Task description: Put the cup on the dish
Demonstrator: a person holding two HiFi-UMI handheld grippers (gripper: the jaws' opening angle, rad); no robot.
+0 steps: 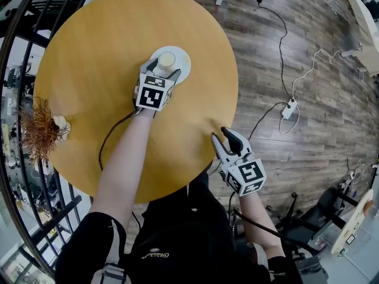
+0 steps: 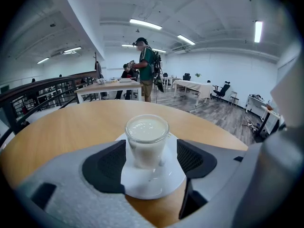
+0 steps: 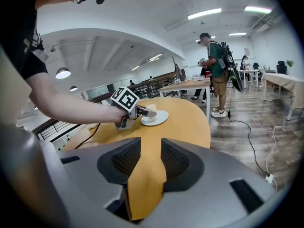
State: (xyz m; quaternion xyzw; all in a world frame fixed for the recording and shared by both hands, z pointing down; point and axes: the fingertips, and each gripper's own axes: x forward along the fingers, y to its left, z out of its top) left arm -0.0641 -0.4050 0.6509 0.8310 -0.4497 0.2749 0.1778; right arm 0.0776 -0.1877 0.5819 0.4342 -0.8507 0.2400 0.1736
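Seen from above, a round wooden table (image 1: pixel 118 34) fills the upper left of the frame. Near its upper centre sits a white dish (image 1: pixel 185 62), and a glass cup (image 1: pixel 167 60) full of a creamy white liquid stands upright on it. The left gripper (image 1: pixel 164 70) reaches up from the lower left, its jaws spread wide on either side of the cup. In the left gripper view the cup is at frame centre, between the two black pads (image 2: pixel 194 158). The right pad stands clear of the glass and the left pad is just beside it, so the cup is not squeezed.

The right gripper (image 1: pixel 222 134) is right of centre in the head view, at the table's near edge and well apart from the dish. Its jaws are a little apart, with nothing held; only bare tabletop shows between them.

A tuft of dry brown plant (image 1: pixel 38 129) lies at the table's left edge. A white power strip (image 1: pixel 289 108) rests on the plank floor at the right.
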